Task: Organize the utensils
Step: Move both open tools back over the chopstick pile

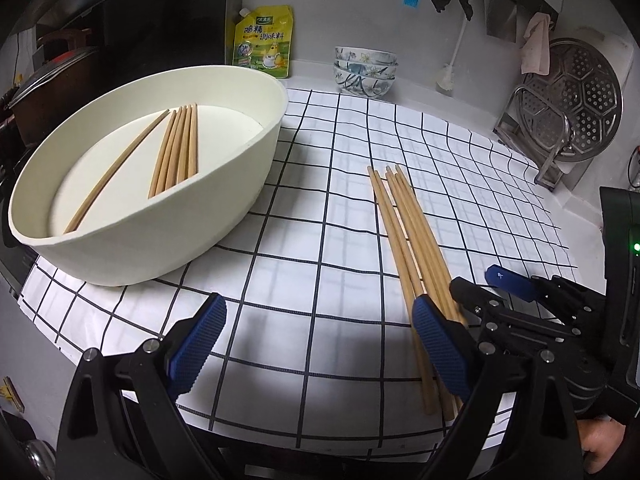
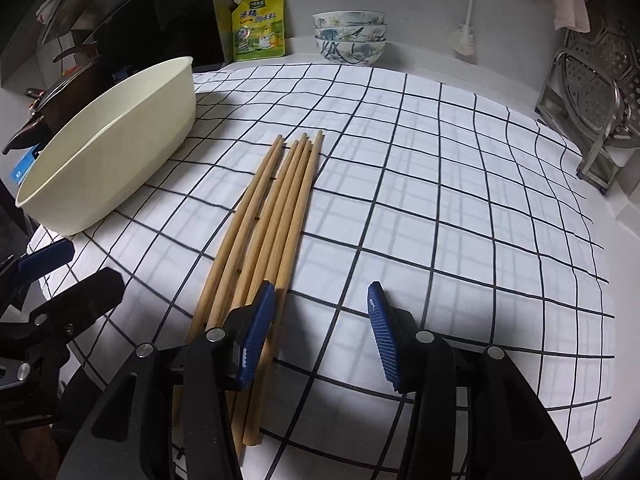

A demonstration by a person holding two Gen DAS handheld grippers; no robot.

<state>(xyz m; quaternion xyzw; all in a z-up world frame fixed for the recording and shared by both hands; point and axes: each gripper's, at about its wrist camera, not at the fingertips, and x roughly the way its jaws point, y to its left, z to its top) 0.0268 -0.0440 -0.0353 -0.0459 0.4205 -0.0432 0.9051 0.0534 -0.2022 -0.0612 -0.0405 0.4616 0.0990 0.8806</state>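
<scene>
My left gripper (image 1: 316, 344) is spread wide, nothing betw the pads, hovering over the checked cloth (image 1: 352, 216). Right gripper (image 2: 320, 332) also wide & empty, its left pad over the near ends of the loose chopsticks (image 2: 268, 216) lying mid-cloth. Cream tub (image 1: 224, 208) sits far left w/ more chopsticks inside (image 1: 176, 148); stacked bowls (image 1: 365, 70) at far wall

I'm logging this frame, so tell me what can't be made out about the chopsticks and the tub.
- Loose chopsticks: near ends hidden by the right gripper; exact count unclear.
- Tub: inside hidden by its wall, right wrist view.
- Tub chopsticks: lower ends cut off by tub rim.
</scene>
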